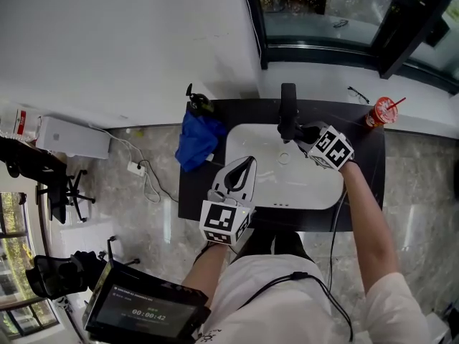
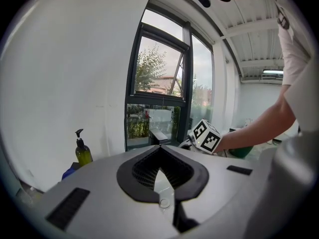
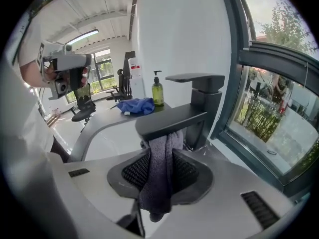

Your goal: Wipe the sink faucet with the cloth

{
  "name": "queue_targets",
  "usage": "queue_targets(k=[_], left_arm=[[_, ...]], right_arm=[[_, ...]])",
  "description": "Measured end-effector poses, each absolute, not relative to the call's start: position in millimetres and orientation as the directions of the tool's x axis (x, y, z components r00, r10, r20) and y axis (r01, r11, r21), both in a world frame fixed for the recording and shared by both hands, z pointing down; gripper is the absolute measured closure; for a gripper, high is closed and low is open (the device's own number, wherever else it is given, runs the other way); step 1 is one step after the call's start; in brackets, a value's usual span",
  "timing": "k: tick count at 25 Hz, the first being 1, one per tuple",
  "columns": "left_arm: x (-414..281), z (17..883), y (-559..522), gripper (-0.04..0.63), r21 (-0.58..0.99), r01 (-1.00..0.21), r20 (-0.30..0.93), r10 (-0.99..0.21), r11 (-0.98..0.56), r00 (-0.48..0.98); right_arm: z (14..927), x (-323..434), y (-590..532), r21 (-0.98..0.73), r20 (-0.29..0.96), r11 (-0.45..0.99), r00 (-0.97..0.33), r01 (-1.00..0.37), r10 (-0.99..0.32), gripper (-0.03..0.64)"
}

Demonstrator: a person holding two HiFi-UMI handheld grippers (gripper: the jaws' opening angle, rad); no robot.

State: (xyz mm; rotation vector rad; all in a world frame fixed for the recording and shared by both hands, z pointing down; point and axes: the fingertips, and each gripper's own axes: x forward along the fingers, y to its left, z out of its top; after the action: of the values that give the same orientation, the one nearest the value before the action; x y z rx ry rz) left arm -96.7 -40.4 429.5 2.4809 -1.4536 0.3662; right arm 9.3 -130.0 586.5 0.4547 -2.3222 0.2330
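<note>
Left end of the counter: a crumpled blue cloth (image 1: 199, 143) lies just beside a green pump bottle of soap (image 1: 197, 102). Neither is in use.
Left tong: my left gripper (image 2: 160, 147) hangs over the near rim of the basin, jaws together with nothing between them.
Basin: a white oval sink (image 1: 315, 181) is set into the black countertop (image 1: 190, 192).
Task's thing: the matte black, square-spouted faucet (image 3: 199, 96) stands at the back edge of the sink, its flat spout reaching out over the bowl.
Right tong: my right gripper (image 1: 301, 135) is clamped on a grey woven cloth (image 3: 160, 173). The cloth hangs folded between the pads, and its upper end appears to touch the underside of the spout tip.
Far right: a red paper cup with a straw (image 1: 380, 112) stands well apart from the work.
Step in hand: I judge the wiping is under way, at the spout's front end.
Next move: I would keep the clamp firm and draw the cloth back along the spout toward the upright body. The contact should stay light so the fold does not slip out.
Count: one faucet, one sink, two cloths (grey in use, blue spare), one soap bottle, one cup, two grippers.
</note>
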Motion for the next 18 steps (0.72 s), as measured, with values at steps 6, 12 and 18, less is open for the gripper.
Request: queue_targets(k=[6, 12, 18], left_arm=[[-87.6, 427.6, -38.4, 0.601, 0.084, -0.868, 0.326, -0.809, -0.49, 0.489], [-87.2, 425.7, -35.7, 0.601, 0.089, -0.866, 0.323, -0.808, -0.493, 0.493], [-91.0, 427.6, -35.4, 0.601, 0.092, -0.871, 0.326, -0.812, -0.483, 0.485]], right_arm=[[586.0, 5.0, -82.4, -0.096, 0.695, 0.952, -0.704, -0.29, -0.144, 0.511], [599.0, 12.4, -42.4, -0.2, 0.726, 0.961, -0.688, -0.191, 0.015, 0.511], [617.8, 29.9, -72.0, -0.148, 0.812, 0.95, -0.582, -0.274, -0.041, 0.511]])
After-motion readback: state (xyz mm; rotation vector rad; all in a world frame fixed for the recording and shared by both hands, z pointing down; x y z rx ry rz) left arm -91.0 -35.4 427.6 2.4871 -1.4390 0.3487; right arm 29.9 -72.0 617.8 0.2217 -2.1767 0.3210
